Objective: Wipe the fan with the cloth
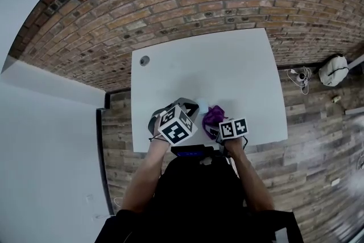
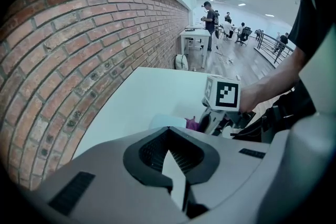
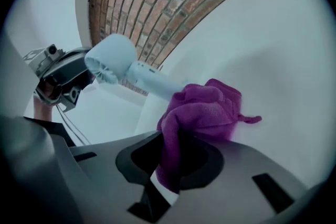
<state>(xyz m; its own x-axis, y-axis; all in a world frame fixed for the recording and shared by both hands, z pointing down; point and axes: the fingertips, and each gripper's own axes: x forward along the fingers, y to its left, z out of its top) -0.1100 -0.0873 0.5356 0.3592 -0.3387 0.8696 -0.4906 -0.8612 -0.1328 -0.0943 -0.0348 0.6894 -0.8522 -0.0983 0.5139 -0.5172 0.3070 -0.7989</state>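
Right gripper (image 3: pixel 170 168): jaws clenched on a fold of the purple cloth (image 3: pixel 207 107). The rest of the cloth is bunched ahead of the jaws, serving as a wiping pad. The bunch lies against the stem of the pale blue fan (image 3: pixel 113 57), at its lower end, over the white tabletop (image 3: pixel 283 44).

Left gripper (image 2: pixel 176 176): jaws closed together, just beside the fan's round head. Whether they pinch any part of it cannot be made out.

Judgement: the left gripper is placed to steady the fan while the right rubs along the stem. The fan sits near the tabletop's front edge, between the two grippers.
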